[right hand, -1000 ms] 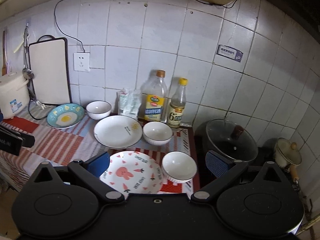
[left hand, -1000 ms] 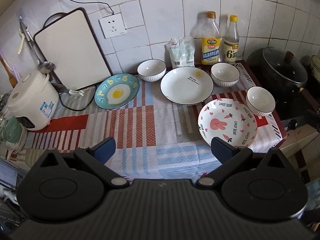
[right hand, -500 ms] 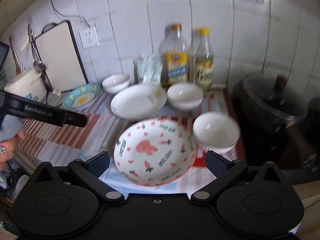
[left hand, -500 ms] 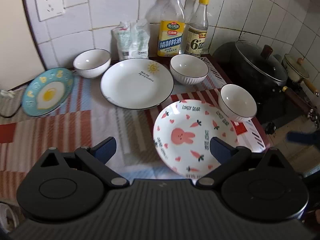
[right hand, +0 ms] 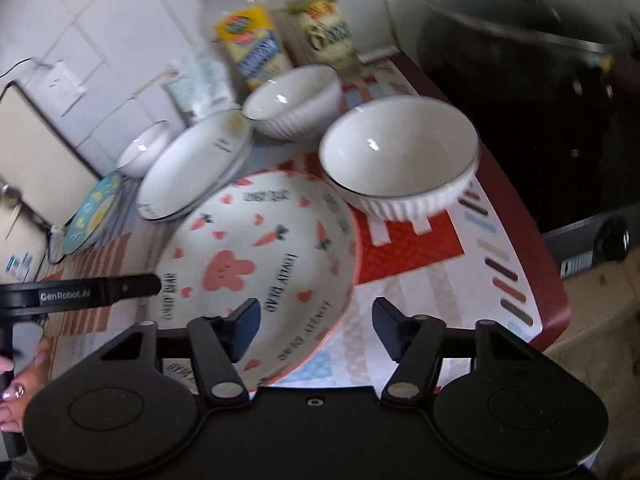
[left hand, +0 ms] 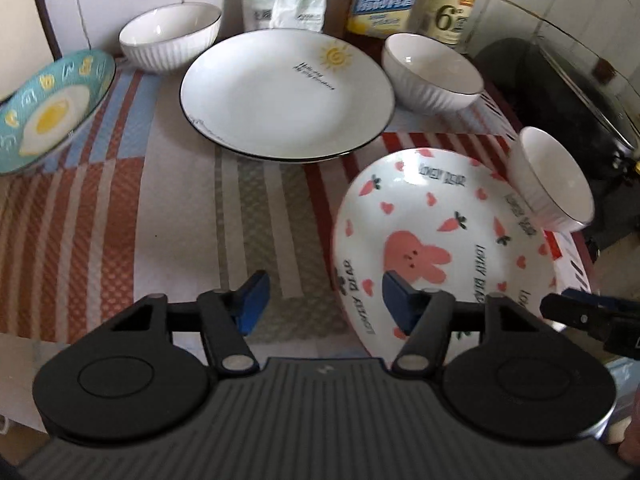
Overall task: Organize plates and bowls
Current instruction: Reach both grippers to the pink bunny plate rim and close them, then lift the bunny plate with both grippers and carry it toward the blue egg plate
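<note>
Rabbit plate (left hand: pixel 440 232), near right of tabletop (left hand: pixel 180 208). Left claw (left hand: pixel 324 300) and right claw (right hand: pixel 316 328) half-open, closing, empty. Straddle opp. rims squarely; avoid nearby bowl (right hand: pixel 400 156).

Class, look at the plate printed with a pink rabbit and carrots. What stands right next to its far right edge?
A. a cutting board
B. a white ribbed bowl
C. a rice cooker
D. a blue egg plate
B: a white ribbed bowl stands beside the far right rim of the rabbit plate; the egg plate lies far left.
</note>
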`<action>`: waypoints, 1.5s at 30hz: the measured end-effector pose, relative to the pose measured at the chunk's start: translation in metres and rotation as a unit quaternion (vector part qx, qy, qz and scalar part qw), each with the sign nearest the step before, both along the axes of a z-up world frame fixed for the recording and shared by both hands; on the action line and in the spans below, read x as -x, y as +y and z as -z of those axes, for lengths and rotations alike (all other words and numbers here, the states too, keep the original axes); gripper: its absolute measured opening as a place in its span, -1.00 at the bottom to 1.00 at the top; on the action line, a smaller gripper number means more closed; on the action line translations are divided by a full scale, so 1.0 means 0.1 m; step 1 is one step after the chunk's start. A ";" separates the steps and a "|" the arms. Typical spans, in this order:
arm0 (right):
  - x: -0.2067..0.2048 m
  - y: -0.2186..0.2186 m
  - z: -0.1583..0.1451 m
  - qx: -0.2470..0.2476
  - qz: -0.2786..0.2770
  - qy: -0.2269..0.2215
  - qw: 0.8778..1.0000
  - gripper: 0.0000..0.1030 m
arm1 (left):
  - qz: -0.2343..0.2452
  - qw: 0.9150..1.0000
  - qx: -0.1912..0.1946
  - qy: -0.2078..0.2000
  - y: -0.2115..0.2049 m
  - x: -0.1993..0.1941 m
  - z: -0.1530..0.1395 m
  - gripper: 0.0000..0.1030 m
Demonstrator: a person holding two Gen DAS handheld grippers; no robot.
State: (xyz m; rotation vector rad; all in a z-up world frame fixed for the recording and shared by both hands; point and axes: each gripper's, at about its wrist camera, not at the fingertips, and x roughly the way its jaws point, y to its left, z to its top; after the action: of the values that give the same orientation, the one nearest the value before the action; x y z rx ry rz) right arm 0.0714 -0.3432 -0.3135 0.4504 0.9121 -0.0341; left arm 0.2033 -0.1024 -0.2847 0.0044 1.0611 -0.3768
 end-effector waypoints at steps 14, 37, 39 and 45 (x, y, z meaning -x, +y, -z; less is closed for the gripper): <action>-0.21 -0.12 0.27 -0.044 0.042 -0.007 0.998 -0.70 | -0.030 0.994 0.093 0.047 0.03 -0.09 0.29 -0.68; -0.21 0.06 0.06 -0.073 0.004 0.021 0.997 -0.67 | -0.010 1.000 0.008 0.003 0.04 0.08 -0.09 -0.62; -0.19 0.14 -0.01 -0.069 -0.007 0.020 0.997 -0.66 | -0.017 1.000 0.007 0.007 0.14 0.11 -0.17 -0.62; -0.17 0.55 -0.25 -0.056 -0.052 0.011 0.997 -0.63 | -0.055 0.998 0.008 -0.006 0.59 0.26 -0.42 -0.62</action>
State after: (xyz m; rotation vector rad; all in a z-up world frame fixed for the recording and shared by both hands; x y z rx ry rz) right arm 0.0881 -0.2883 -0.2885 0.5069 0.9611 0.1090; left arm 0.1769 -0.0433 -0.2424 -0.0656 1.0407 -0.2862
